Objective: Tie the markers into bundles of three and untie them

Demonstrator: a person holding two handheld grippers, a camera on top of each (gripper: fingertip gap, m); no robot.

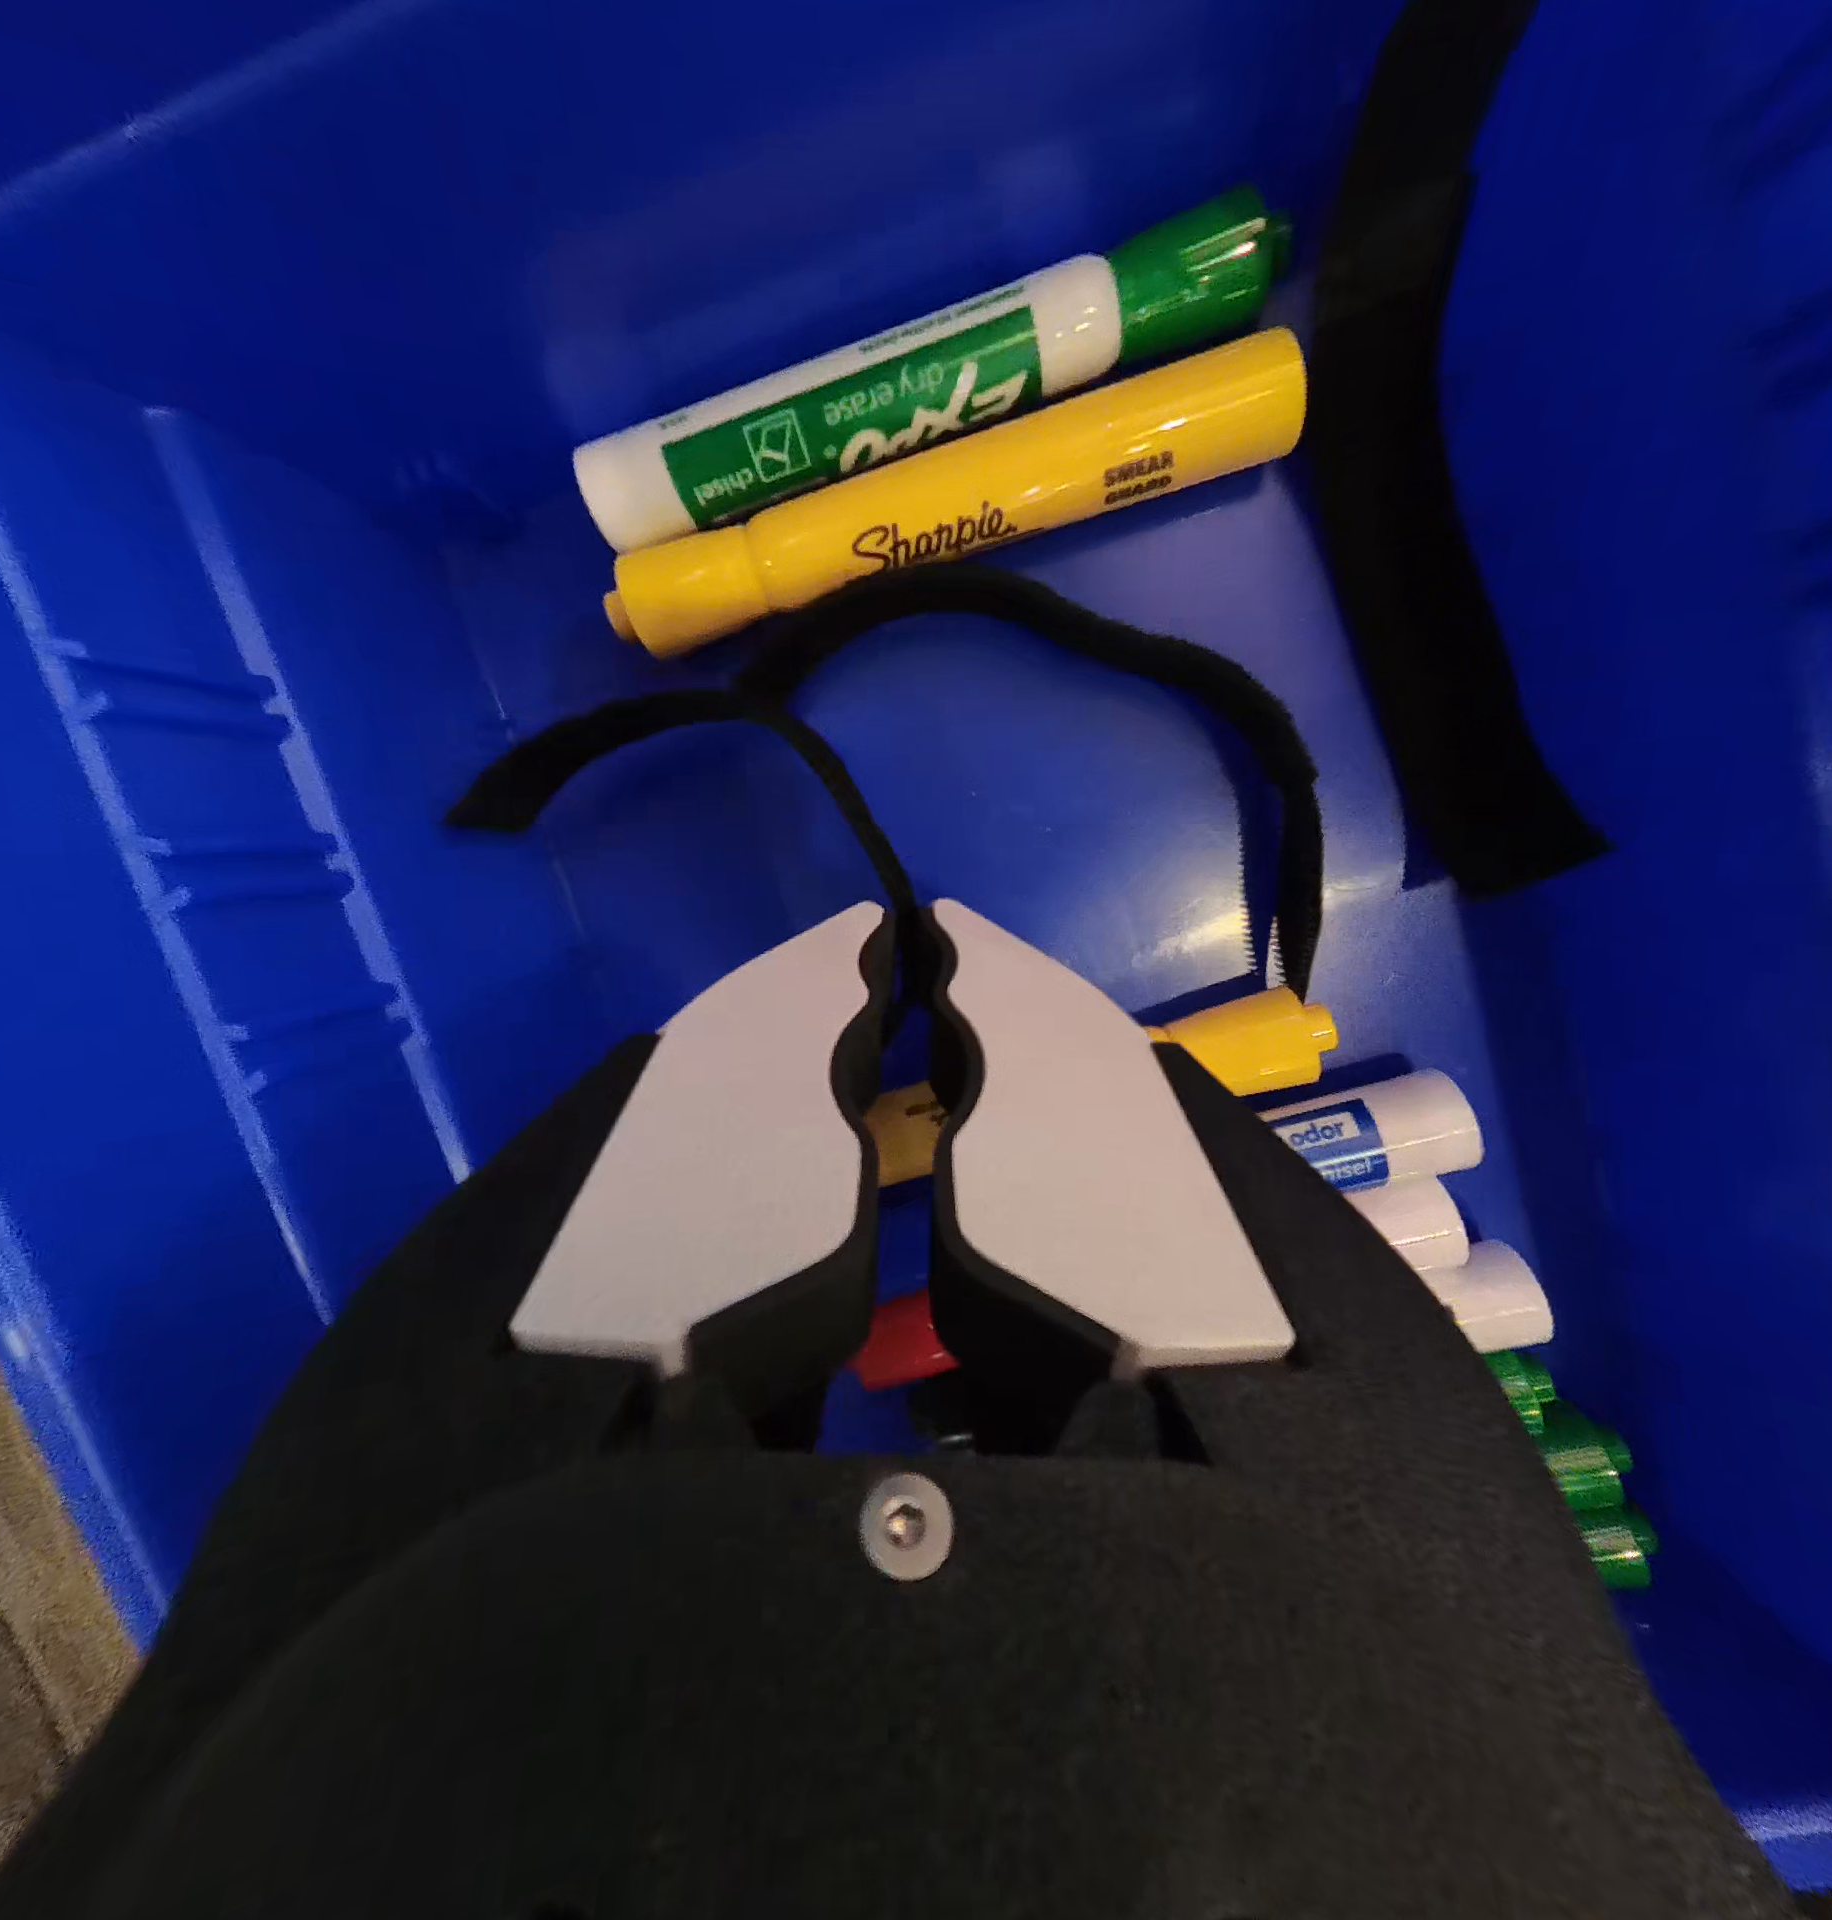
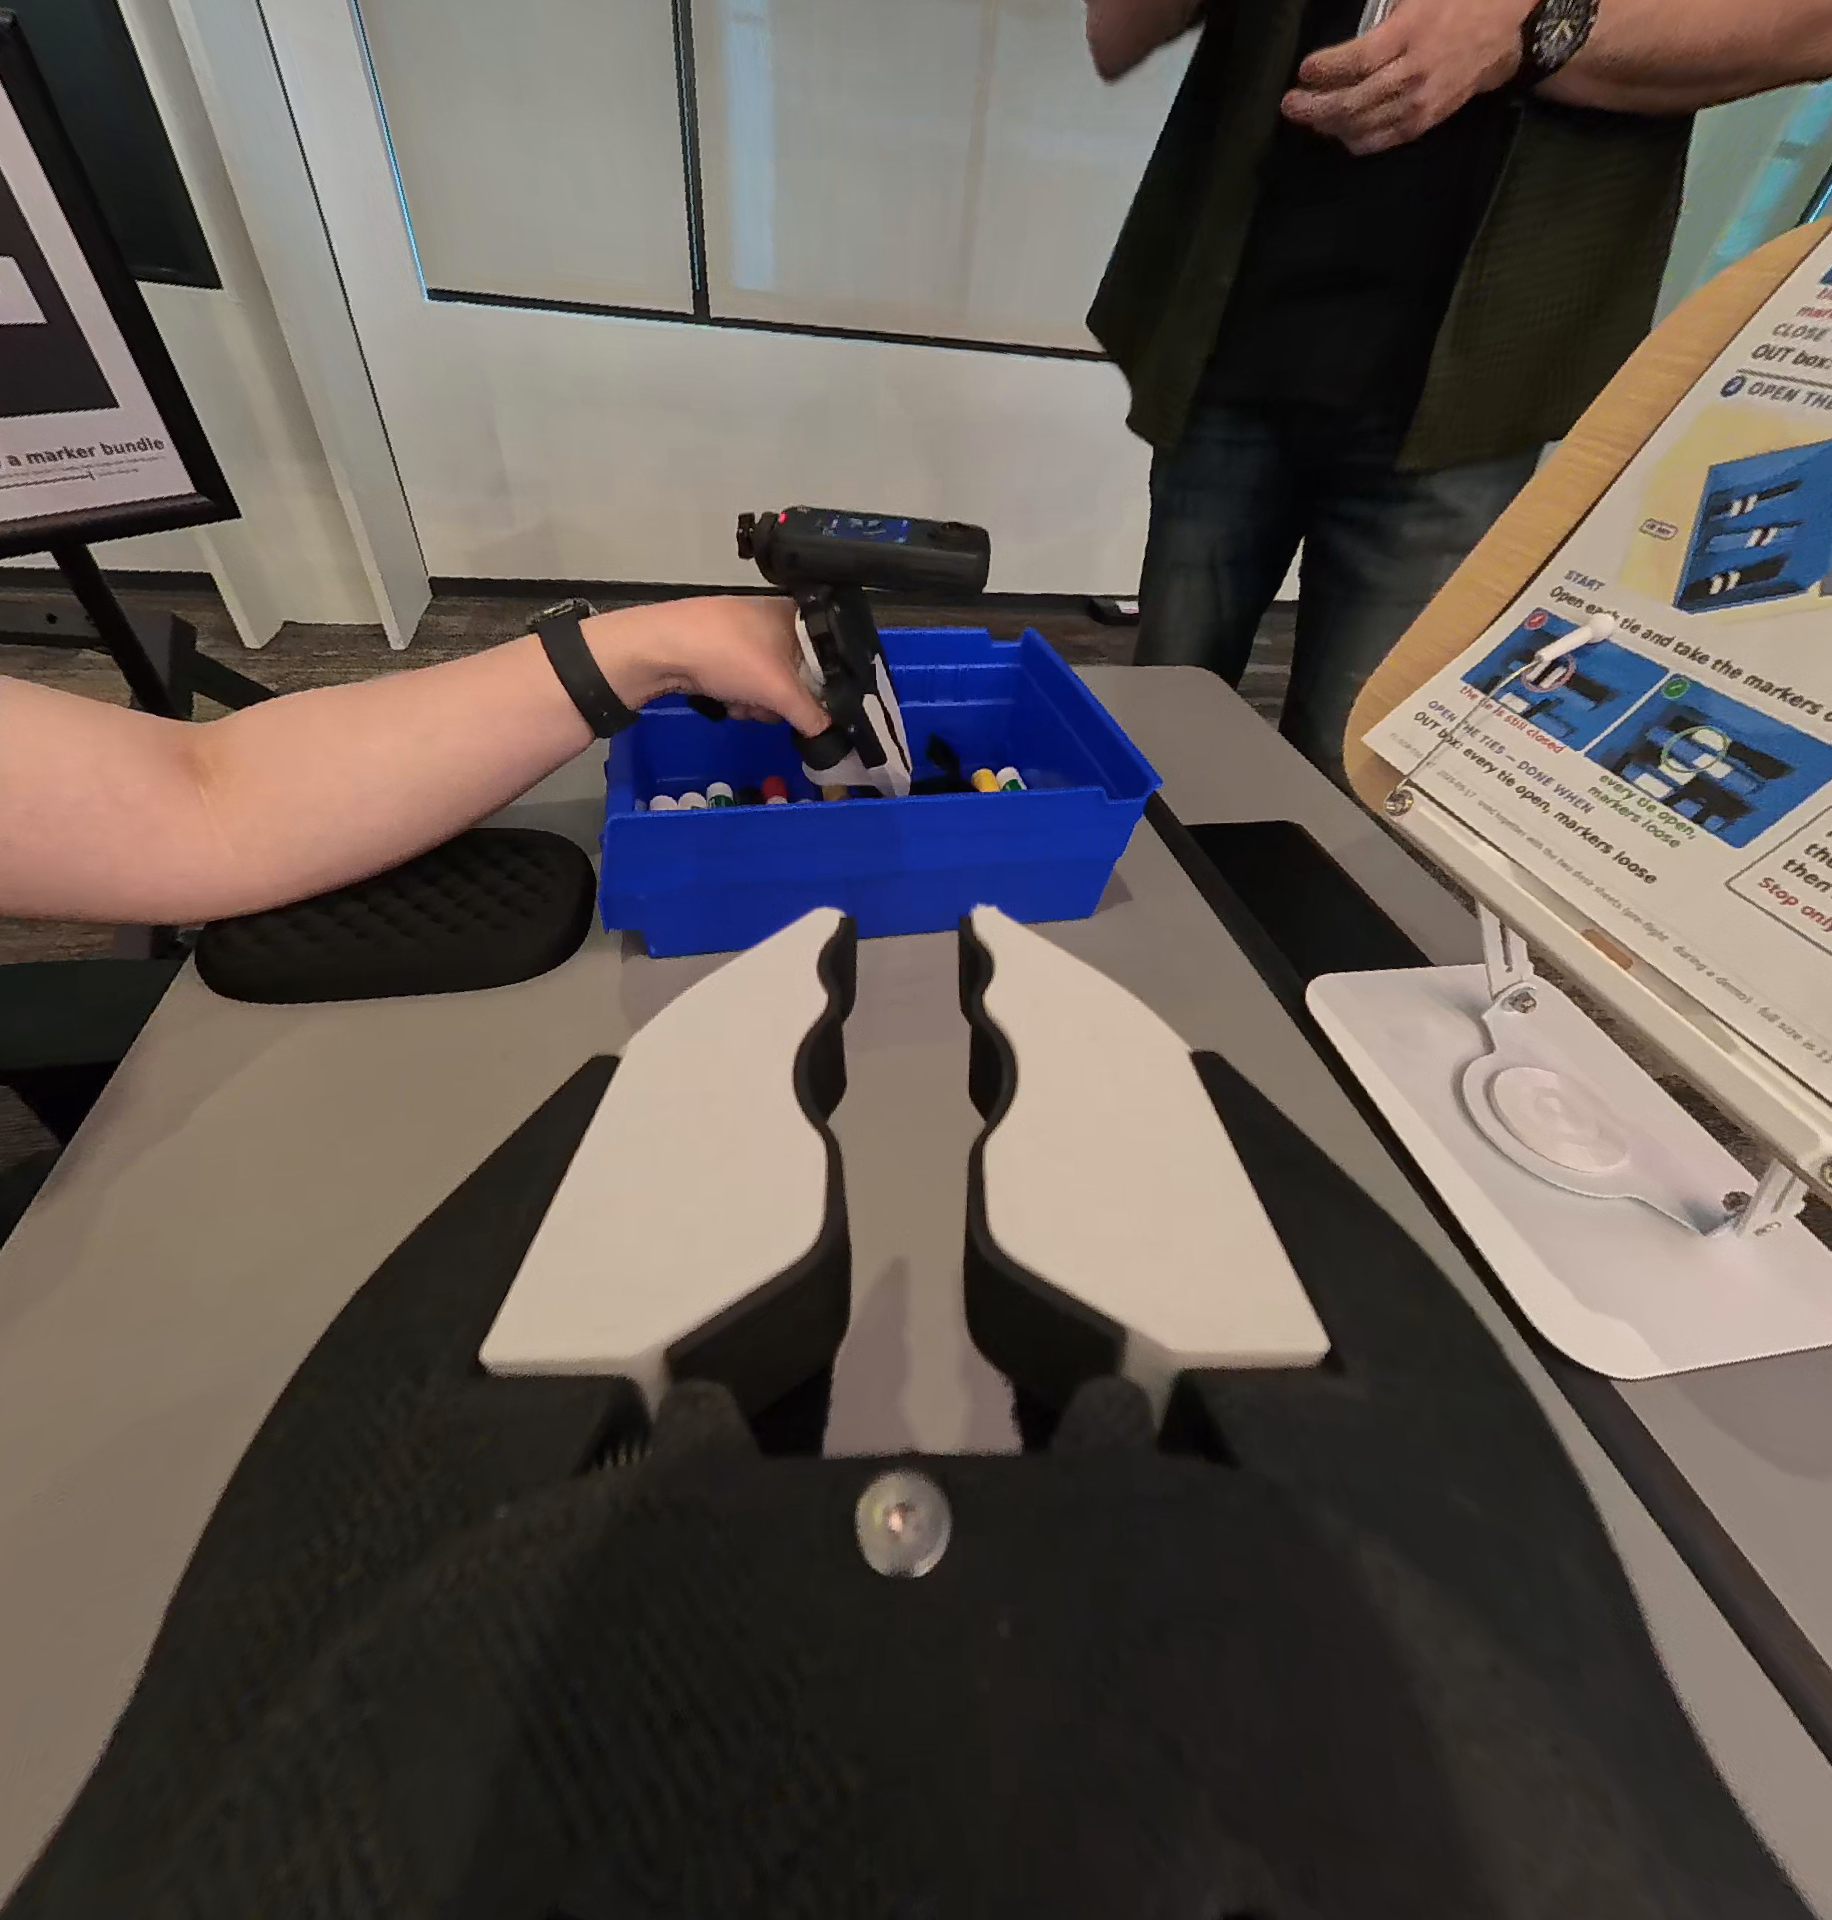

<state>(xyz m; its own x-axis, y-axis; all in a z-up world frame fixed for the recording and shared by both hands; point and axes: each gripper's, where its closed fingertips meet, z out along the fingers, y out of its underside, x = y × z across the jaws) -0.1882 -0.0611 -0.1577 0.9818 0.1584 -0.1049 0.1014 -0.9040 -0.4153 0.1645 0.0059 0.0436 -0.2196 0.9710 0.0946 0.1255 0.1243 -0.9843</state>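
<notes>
Left gripper [image 1: 907, 920] pinches the thin black hook-and-loop strap [image 1: 995, 623] at its tips, inside the blue plastic bin [image 1: 268, 623]. Strap loops toward 12 o'clock, its far end dropping at 3 o'clock onto the loose marker pile [image 1: 1411, 1195]. Yellow highlighter [image 1: 953, 509] and green dry-erase marker [image 1: 850, 384] lie side by side at 12. Right gripper [image 2: 904, 935] hangs parted and empty over the grey table [image 2: 268, 1143]. Advice: lift slow, keep the pinch, watch for hooks snagging the wide black strap [image 1: 1411, 520] at 2 o'clock.

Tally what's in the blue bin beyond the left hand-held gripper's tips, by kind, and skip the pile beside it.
Green-capped markers: 1
Yellow markers: 1
Black straps: 2, the thin strap pinched in the left hand-held gripper and the wide strap lying loose
Total: 4
</notes>
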